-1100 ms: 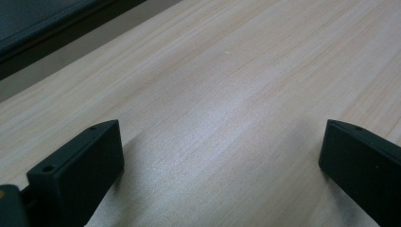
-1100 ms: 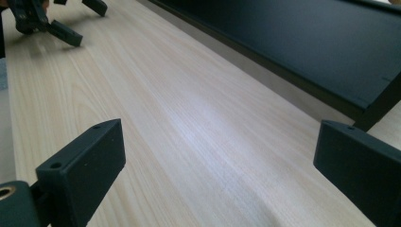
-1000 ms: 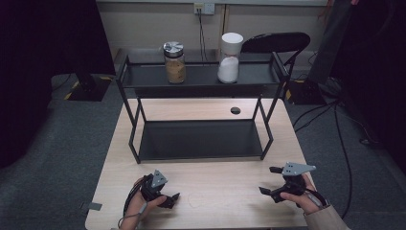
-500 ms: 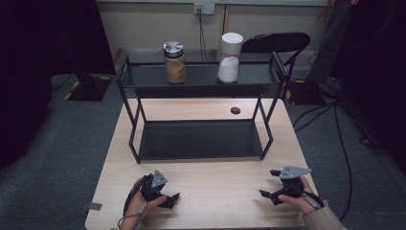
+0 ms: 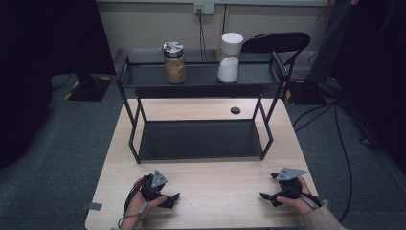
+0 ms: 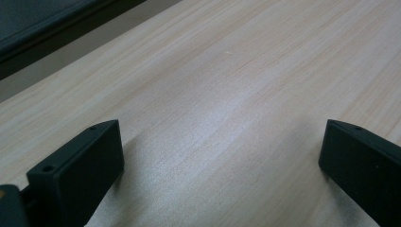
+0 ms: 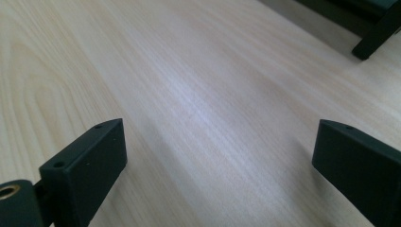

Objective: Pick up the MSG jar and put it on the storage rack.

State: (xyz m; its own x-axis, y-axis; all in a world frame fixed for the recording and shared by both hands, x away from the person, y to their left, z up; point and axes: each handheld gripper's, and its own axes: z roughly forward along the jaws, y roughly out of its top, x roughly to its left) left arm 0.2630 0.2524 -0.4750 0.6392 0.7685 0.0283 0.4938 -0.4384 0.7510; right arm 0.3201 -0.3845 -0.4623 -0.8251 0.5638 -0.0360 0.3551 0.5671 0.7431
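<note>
The left gripper (image 5: 165,197) rests low on the wooden surface (image 5: 215,182), near the front edge, with a hand (image 5: 139,203) around it. Its jaws are spread wide apart with nothing between them. In the left gripper view the two black jaws stand far apart over bare wood, and a dark strip of the rack (image 6: 52,28) shows at the top left.

The right gripper (image 5: 275,191) sits low near the front right corner, held by the other hand (image 5: 297,201). Its jaws are spread wide too and hold nothing. In the right gripper view a black foot of the rack (image 7: 373,38) stands on the wood at the top right.

The two grippers are well apart from each other. Both are in front of the rack (image 5: 201,143), a black metal frame with two shelves.

On the top shelf stand a jar (image 5: 174,63) with brown stuff inside and a silver lid, and a white bottle (image 5: 230,58) with a white cap. They stand apart from each other, far from both grippers.

No writing or label can be read on the jar or the bottle.

A small dark hole (image 5: 235,110) lies in the surface under the rack.
</note>
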